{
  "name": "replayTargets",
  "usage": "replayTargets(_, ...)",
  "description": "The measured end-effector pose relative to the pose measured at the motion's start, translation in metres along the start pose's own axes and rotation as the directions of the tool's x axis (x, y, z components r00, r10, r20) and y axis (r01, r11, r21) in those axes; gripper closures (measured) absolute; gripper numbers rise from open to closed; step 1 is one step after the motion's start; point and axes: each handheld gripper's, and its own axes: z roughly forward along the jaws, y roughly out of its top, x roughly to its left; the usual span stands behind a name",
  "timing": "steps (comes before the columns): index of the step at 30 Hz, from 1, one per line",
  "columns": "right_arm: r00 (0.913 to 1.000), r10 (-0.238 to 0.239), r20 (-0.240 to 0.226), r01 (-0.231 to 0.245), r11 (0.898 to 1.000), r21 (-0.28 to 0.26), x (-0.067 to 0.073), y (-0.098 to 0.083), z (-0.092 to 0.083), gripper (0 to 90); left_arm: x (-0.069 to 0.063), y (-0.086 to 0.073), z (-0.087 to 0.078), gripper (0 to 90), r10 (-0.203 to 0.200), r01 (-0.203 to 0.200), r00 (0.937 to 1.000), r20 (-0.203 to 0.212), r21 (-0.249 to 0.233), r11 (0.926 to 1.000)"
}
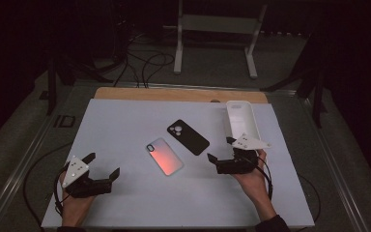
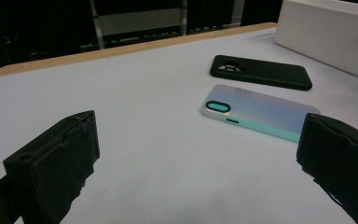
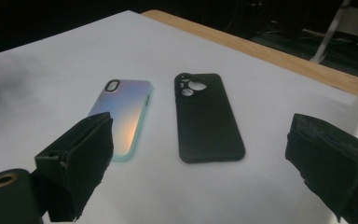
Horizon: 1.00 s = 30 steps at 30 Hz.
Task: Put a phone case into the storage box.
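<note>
High view overhead, gripper views low, sharing iridescent case (image 1: 164,155)

My left gripper (image 2: 200,163) is wide open; past it lie a shiny rainbow phone case (image 2: 260,112) and a black rubber phone case (image 2: 261,72).

Dim, soft light from above leaves the room around the white table (image 1: 125,203) almost black in the high view, puts an orange-pink sheen on the iridescent phone case (image 1: 164,155) at frame centre, and both gripper views show blurred, near-black jaws at their lower corners.
</note>
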Motion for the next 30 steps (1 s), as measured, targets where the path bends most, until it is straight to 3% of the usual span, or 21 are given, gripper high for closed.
replayTargets(10,0.9990,-0.029,-0.033,0.032,0.997,0.077,0.015,0.017,0.023,7.3,0.000,0.000,0.000,0.0,0.000,0.000,1.0000,-0.001,0.000,1.0000)
replayTargets(17,0.9984,-0.028,-0.050,0.033,0.995,0.096,0.023,0.023,0.036,7.2,0.000,-0.001,0.001,0.0,-0.001,0.001,1.0000,-0.002,0.006,1.0000)
replayTargets(30,0.9927,-0.052,-0.109,0.070,0.983,0.169,0.044,0.032,0.065,7.3,0.000,0.000,0.001,0.0,-0.005,0.005,1.0000,-0.002,0.005,1.0000)
